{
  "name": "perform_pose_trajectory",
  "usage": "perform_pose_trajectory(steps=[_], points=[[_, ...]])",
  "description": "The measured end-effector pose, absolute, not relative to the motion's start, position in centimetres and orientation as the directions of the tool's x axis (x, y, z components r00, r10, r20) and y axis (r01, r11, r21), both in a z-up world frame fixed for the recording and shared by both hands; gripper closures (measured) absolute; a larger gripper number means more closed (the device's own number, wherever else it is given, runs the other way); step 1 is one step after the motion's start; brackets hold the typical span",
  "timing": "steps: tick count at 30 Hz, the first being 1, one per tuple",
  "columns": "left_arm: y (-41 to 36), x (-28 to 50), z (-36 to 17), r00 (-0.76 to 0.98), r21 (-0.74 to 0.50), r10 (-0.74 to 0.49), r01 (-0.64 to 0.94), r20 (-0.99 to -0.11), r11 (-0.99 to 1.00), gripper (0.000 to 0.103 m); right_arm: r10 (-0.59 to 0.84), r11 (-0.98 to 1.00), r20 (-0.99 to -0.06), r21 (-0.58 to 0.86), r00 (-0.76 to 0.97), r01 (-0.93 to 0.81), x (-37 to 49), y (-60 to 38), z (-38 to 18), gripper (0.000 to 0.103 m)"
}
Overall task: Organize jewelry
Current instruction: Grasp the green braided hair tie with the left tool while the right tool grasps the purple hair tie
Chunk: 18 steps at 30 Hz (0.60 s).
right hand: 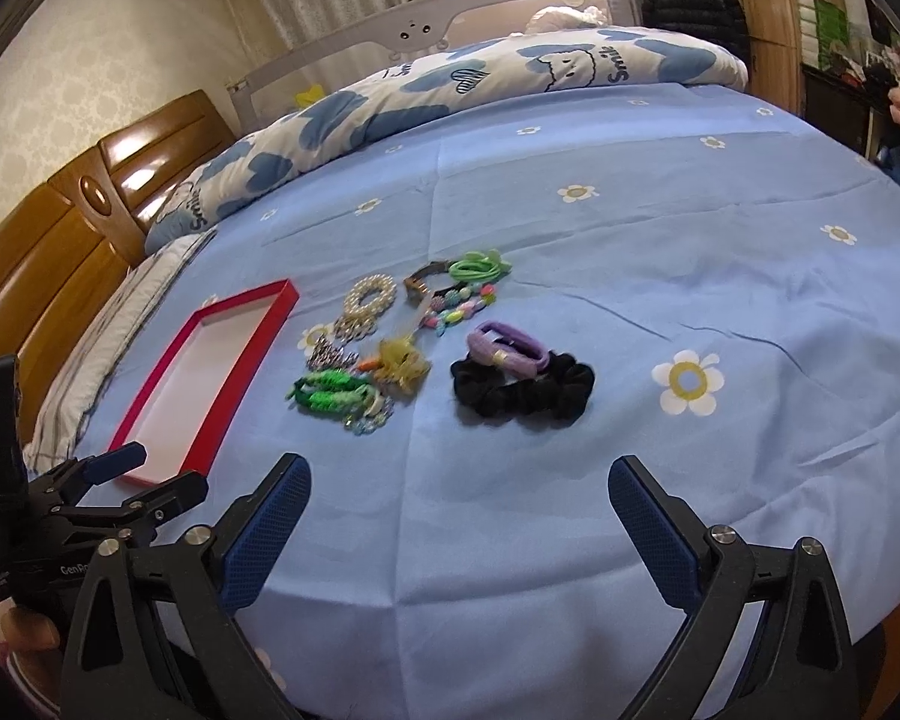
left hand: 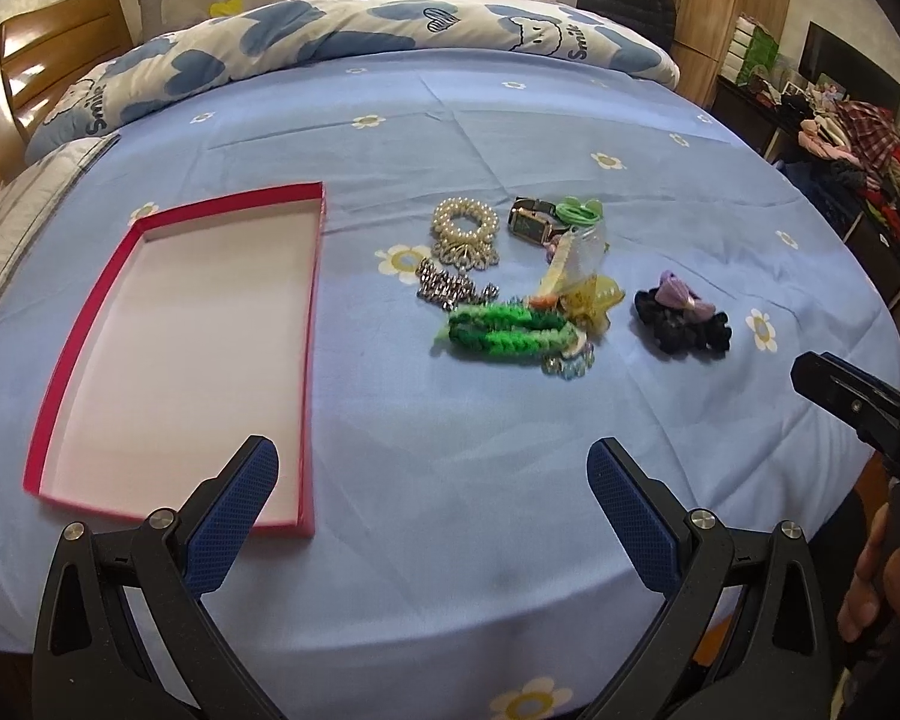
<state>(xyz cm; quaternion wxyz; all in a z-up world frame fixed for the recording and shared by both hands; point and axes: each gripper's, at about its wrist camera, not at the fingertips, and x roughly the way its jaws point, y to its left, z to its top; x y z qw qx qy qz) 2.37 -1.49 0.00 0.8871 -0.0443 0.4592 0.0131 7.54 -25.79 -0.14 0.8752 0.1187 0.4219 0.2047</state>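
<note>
Jewelry lies ahead of the right hand-held gripper (spread wide, nothing between its pads).

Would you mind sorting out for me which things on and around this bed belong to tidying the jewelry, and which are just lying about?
Part of the job:
- red tray, empty
- pearl bracelet
- watch
- green braided piece
- black scrunchie
- purple hair tie

Just lying about:
- patterned quilt
- wooden headboard
- clothes pile
</note>
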Motion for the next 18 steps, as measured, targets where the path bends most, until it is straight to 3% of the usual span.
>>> perform_pose_trajectory(steps=[9,18], points=[[-1.3,6.2,-0.6,0.556,-0.076,-0.039,-0.044,-0.831,0.996,0.008,0.485,0.874,-0.688,0.407,0.54,-0.265,10.7,-26.0,-1.3,0.033],[-0.9,11.1,-2.8,0.496,-0.087,-0.06,-0.032,-0.866,0.996,0.009,0.483,0.875,-0.708,0.37,0.515,-0.311,14.3,-24.4,-2.3,0.038]])
